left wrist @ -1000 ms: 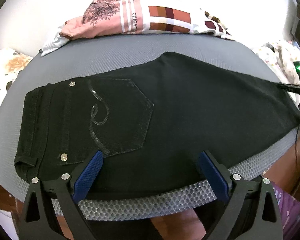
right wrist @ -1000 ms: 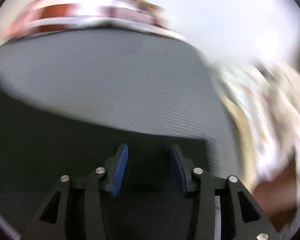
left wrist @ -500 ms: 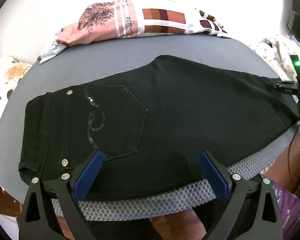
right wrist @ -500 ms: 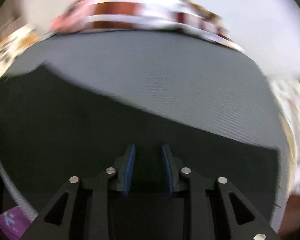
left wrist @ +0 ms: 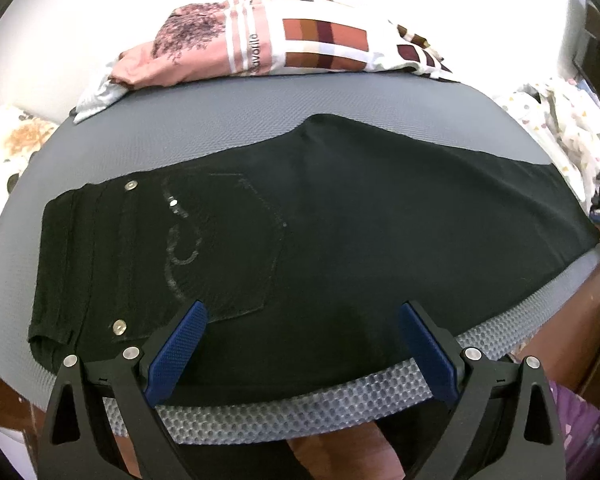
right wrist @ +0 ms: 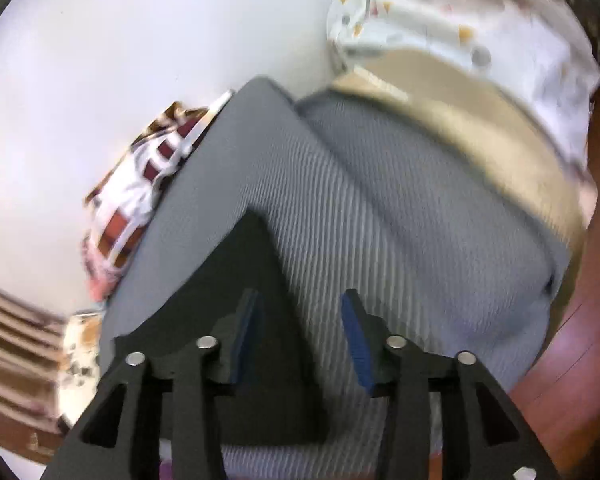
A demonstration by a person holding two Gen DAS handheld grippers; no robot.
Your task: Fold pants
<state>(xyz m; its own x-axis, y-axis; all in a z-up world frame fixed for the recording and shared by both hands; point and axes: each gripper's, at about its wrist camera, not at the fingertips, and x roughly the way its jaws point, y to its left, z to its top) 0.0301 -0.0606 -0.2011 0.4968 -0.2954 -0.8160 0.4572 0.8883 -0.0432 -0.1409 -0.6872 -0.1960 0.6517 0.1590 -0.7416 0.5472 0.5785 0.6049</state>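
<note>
Pants (left wrist: 340, 248), black jeans already folded leg on leg, lie flat along the grey padded surface (left wrist: 220, 128), waistband left, hems right. Left gripper (left wrist: 300, 336) hovers over the near edge, jaws wide, holding nothing. Right gripper (right wrist: 300, 320) at the hem corner, jaws opening, nothing pinched. Advice: clamp both layers before lifting toward the waistband. Patterned laundry (left wrist: 284, 44) lies beyond.

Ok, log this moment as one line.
black pants: flat, halved lengthwise on grey mat | left gripper: open over waist end | right gripper: opening, empty, at pants' hem corner
</note>
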